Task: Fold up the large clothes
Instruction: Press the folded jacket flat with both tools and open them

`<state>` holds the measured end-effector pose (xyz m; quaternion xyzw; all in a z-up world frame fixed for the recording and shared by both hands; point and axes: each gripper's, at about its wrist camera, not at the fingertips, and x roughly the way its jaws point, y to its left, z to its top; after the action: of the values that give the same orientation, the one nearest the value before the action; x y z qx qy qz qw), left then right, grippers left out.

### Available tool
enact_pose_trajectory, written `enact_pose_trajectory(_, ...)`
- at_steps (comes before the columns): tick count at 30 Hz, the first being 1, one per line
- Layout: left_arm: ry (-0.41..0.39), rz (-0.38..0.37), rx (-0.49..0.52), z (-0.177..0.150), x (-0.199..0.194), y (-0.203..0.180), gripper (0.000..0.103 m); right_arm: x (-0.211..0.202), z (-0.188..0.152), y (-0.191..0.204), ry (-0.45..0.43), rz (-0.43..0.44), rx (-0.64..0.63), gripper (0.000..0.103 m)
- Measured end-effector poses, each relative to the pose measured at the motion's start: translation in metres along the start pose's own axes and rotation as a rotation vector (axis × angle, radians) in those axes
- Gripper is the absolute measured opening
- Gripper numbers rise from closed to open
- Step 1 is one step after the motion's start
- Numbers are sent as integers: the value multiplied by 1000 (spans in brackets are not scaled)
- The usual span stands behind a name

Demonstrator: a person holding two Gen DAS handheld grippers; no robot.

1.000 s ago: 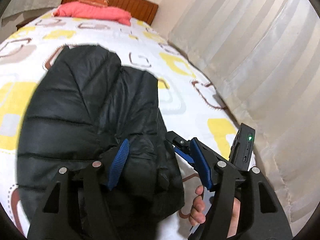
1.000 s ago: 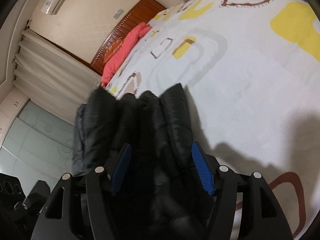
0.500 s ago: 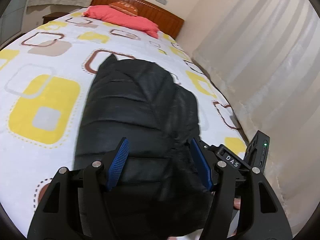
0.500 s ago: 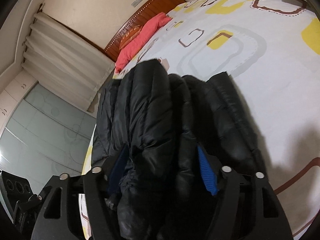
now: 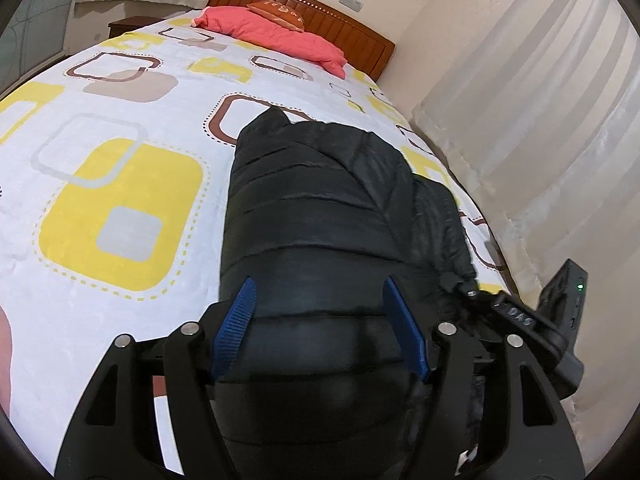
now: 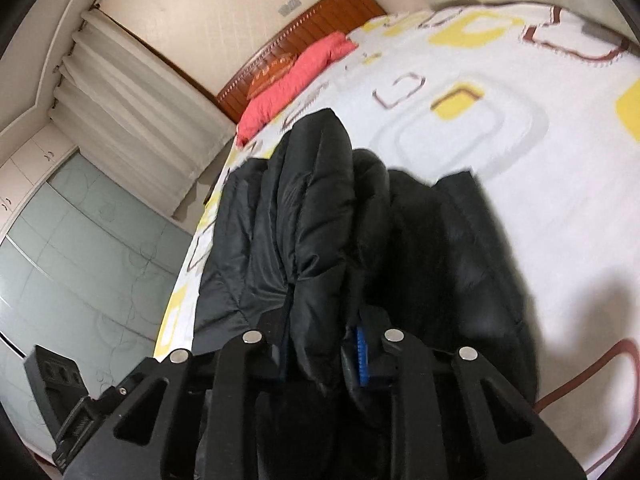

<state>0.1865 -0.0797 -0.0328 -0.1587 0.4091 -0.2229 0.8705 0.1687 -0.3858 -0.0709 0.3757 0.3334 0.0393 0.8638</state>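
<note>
One lengthwise fold is seen in the jacket; a ridge is pinched by the right gripper, while the left gripper is spread wide.

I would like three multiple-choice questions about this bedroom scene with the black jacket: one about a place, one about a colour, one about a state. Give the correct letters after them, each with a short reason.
1. Where does the black puffer jacket lie?
A. on the floor
B. on the patterned bedsheet
C. on a chair

2. What colour is the pillow at the headboard?
A. red-pink
B. green
C. blue

3. What is the state of the right claw?
A. wide open over bare sheet
B. closed on nothing
C. closed on a fold of the jacket

Answers:
1 B, the jacket rests on the sheet with yellow and brown squares.
2 A, the pillow is red-pink against the brown wood.
3 C, in the right wrist view black quilted fabric is pinched between the narrow fingers, while the left claw stands wide open over the jacket.
</note>
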Motion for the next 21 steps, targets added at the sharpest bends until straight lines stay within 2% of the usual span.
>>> enact_pose_trajectory(5, 27, 15, 1, -2, 18, 1, 67, -4, 7, -30, -10, -82, 15, 24)
enact_pose_trajectory(9, 70, 34, -4, -8, 40, 3, 67, -3, -1, -52, 7, -103, 50, 24)
enact_pose_trajectory(13, 81, 34, -23, -14, 54, 3, 70, 6, -7, -66, 30, -108, 68, 25)
enact_pose_trajectory(21, 76, 126, 59, -23, 86, -3, 72, 15, -17, -82, 35, -92, 81, 25)
